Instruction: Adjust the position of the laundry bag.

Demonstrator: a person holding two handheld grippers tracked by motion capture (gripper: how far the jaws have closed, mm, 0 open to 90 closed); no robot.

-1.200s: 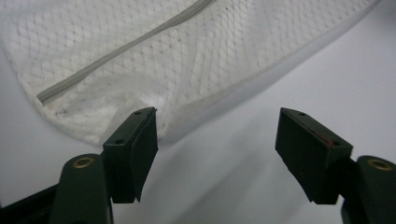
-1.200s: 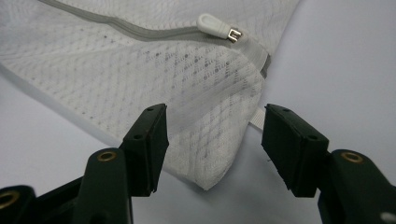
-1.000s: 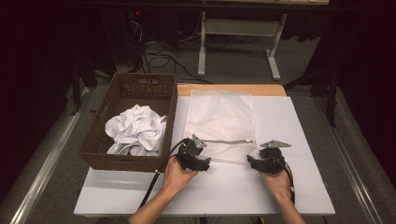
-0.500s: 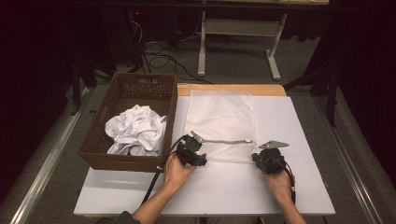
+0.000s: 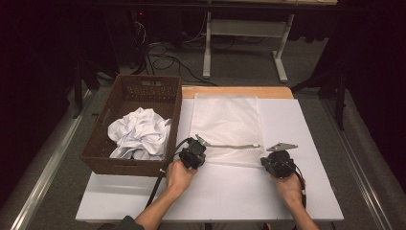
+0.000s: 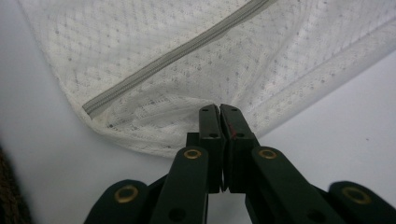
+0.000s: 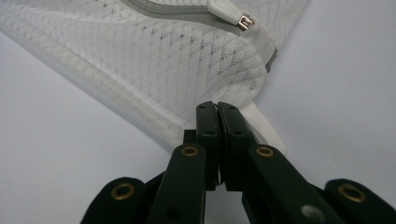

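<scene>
A white mesh laundry bag (image 5: 227,120) lies flat on the white table (image 5: 215,196), its grey zipper (image 5: 232,145) running along the near end. My left gripper (image 5: 200,149) is at the bag's near-left corner. Its jaws have just been closing and now stand shut (image 6: 219,109) on the mesh hem (image 6: 187,56) below the zipper (image 6: 177,53). My right gripper (image 5: 269,158) is at the near-right corner. Its jaws have also just closed (image 7: 217,106), pinching the bag's edge (image 7: 163,56) beneath the zipper pull (image 7: 231,11).
A brown wicker basket (image 5: 129,91) stands at the table's left side, holding crumpled white cloth (image 5: 139,132). A wooden strip (image 5: 239,91) runs along the table's far edge. Cables and a desk frame lie on the floor beyond.
The left hand has shifted slightly toward the bag's near-left corner. The right hand has kept its place at the near-right corner.
</scene>
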